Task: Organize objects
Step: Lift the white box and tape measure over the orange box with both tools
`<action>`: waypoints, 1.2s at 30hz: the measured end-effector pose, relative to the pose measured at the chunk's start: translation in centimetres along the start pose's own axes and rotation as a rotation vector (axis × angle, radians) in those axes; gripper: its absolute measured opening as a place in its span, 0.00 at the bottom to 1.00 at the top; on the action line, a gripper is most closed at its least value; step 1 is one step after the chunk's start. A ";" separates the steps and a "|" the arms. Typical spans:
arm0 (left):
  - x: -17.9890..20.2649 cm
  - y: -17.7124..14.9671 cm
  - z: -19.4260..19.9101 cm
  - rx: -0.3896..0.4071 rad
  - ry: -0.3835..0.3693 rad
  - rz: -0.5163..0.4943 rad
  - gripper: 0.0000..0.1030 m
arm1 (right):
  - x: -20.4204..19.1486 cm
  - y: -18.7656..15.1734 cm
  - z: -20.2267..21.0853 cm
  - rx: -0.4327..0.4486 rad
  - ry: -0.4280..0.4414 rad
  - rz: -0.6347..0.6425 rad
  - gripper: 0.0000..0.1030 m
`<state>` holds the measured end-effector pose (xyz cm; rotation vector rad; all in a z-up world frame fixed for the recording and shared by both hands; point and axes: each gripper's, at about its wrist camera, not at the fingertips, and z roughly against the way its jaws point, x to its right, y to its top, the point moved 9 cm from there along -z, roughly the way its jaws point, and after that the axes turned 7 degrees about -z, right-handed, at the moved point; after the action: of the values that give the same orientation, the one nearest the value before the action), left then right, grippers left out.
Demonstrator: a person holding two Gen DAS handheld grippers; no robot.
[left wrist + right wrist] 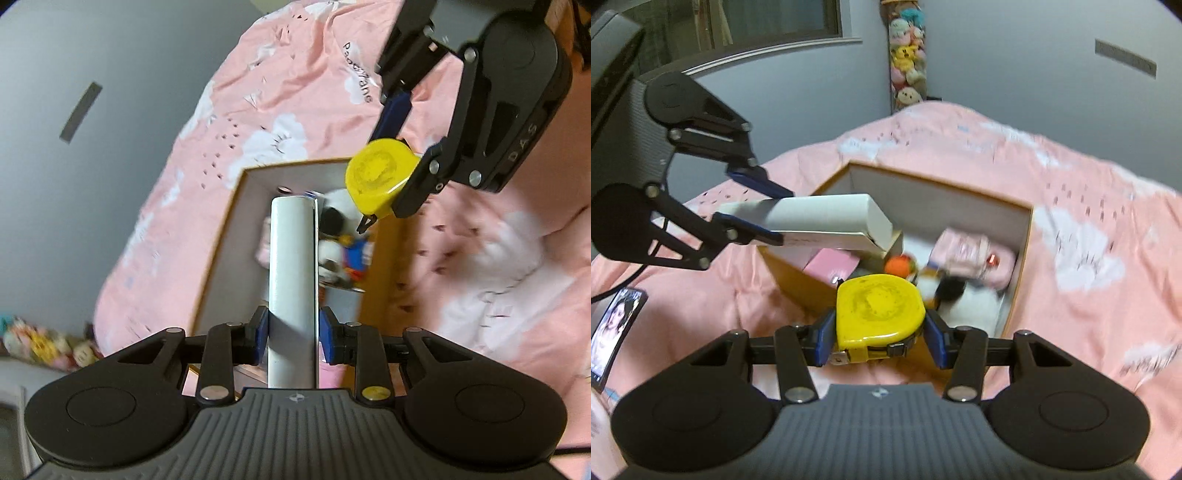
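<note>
Right claw [879, 334] clamps a yellow tape measure [878, 310] between its blue pads, held above the near edge of an open cardboard box [1021, 254]. Box sits on a bed with a pink cloud-print blanket [1100, 206]. Inside: pink packet [964, 247], pink box [833, 264], orange ball [899, 266], black-and-white plush toy [964, 302]. Left claw [772, 214] comes in from the left, gripping a long white carton [827, 218] tilted over the box's left corner. Phone [613, 328] lies at far left. Column of plush toys [908, 55] hangs on the grey wall behind.
</note>
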<state>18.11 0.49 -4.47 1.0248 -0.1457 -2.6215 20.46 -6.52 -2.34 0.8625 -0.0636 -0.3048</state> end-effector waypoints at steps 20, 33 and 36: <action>-8.5 -0.5 -14.6 0.013 -0.127 0.071 0.32 | 6.3 7.1 -10.4 -0.056 -0.106 0.046 0.51; -6.8 -1.1 -18.4 0.015 -0.199 -0.086 0.31 | 7.7 7.8 -13.8 -0.101 -0.137 0.056 0.51; -6.8 -1.1 -19.0 0.013 -0.226 -0.099 0.32 | 8.1 7.7 -14.5 -0.110 -0.141 0.046 0.51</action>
<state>35.36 4.18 -14.37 0.7549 -0.1684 -2.8250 32.57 6.55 -6.48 0.7286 -0.1959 -0.3231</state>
